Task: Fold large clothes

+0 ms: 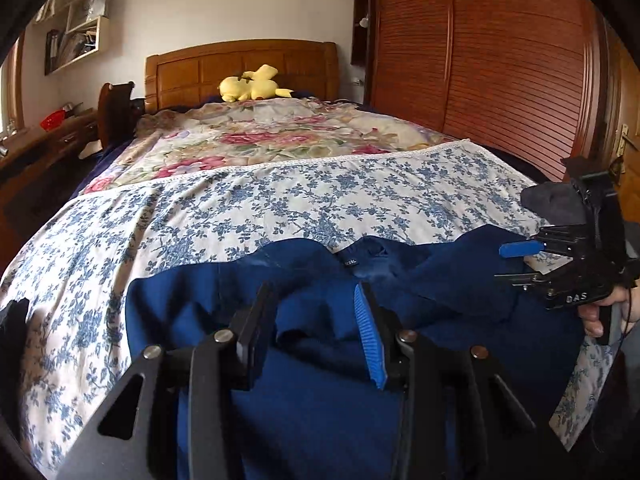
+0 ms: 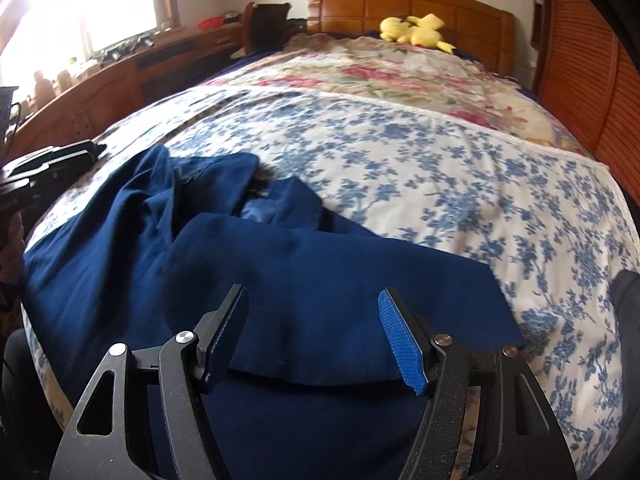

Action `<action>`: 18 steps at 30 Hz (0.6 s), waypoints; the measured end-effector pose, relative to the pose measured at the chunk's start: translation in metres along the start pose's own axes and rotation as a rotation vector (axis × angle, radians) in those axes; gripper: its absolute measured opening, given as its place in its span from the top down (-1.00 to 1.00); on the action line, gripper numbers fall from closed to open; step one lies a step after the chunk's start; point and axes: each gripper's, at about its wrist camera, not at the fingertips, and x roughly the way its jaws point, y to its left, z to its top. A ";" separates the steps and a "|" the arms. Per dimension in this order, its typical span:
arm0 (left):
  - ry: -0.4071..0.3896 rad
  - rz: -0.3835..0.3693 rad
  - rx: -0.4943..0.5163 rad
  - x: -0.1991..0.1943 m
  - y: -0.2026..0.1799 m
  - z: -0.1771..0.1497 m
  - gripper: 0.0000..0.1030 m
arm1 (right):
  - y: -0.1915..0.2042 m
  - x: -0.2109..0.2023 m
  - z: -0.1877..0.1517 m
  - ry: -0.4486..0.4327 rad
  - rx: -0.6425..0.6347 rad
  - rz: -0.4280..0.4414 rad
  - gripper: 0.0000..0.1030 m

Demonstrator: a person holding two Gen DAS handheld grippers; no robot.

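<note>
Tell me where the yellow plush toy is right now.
The yellow plush toy lies at the far end of the bed, against the wooden headboard, well beyond the blue garment; both views show it.

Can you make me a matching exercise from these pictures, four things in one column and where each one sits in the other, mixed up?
Things:
1. yellow plush toy
2. dark blue garment
3. red bowl
4. blue floral sheet

Places:
A. spread across the near half of the bed
B. on the desk beside the bed
C. by the headboard
D. under both open claws

Pairs: 1-C, 2-D, 3-B, 4-A
</note>
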 end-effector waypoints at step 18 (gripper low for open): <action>-0.011 -0.053 -0.067 0.007 0.014 -0.037 0.26 | 0.048 0.022 -0.017 0.078 -0.134 0.059 -0.34</action>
